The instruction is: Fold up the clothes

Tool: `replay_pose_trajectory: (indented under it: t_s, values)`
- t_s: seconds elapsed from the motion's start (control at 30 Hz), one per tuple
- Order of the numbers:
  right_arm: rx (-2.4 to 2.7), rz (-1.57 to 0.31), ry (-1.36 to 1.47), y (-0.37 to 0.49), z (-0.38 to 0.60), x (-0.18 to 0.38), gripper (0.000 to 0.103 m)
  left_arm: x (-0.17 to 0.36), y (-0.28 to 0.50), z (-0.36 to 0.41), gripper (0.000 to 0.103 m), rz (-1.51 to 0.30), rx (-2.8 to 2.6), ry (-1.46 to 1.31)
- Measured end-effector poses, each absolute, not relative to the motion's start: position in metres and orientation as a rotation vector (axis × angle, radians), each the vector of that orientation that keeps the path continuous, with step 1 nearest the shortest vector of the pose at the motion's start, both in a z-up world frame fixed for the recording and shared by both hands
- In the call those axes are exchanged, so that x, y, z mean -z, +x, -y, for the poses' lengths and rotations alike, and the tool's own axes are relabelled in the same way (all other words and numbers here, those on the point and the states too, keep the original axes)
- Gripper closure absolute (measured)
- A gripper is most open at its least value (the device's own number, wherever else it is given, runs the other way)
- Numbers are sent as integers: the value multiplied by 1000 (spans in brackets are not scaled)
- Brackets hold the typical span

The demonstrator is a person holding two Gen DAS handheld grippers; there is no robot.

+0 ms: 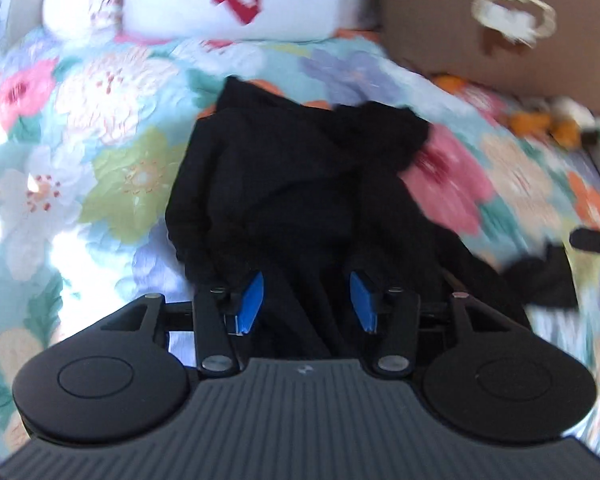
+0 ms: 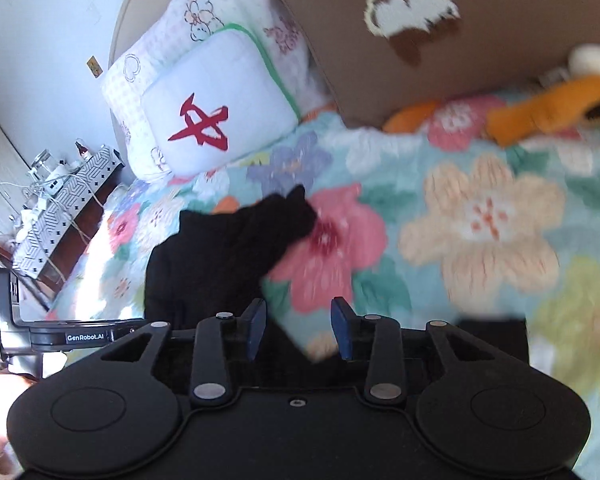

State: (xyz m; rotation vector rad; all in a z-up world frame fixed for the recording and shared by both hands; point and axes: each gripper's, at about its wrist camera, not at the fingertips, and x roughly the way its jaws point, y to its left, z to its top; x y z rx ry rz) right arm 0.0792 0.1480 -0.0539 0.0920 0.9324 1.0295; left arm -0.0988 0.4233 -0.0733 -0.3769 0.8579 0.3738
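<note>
Black garment (image 1: 300,184) lies bunched on the floral bedspread (image 1: 112,168), mid-bed, w/ a fold running toward me between my left gripper (image 1: 307,300) fingers. Left jaws spread apart, blue pads (image 1: 252,300) either side of the cloth, not pinching it. My right gripper (image 2: 298,328) is also spread wide, nothing held, just right of the garment's edge. White pillow w/ red mark (image 2: 204,120) sits farther back; brown cushion (image 2: 440,40) and orange plush (image 2: 540,108) to the right.
</note>
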Motion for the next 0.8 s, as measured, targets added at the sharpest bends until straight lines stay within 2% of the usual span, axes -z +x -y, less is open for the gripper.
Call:
replay_pose_trajectory:
  t_s: [0.13,0.33,0.6,0.63,0.73,0.8]
  values:
    - [-1088,-947,75,57,-115,31,48,35,-138,-393,35,-818,-381,-300]
    - [-1136,-960,-81,23,-76,-14,47,-6,-170,-387,26,-860,-510,-219]
    - [-1269,-1329,65,-15,-33,-14,44,17,-185,-367,25,-1024,-443,-280]
    - [-1280,-1337,68,-20,-32,-12,43,20,-186,-363,25,-1031,-431,-268]
    - [-1276,-1287,27,-34,-32,-4,32,33,-187,-347,25,-1010,-356,-286]
    - [-1220,-1200,-28,-38,-42,15,29,46,-184,-334,25,-960,-281,-346]
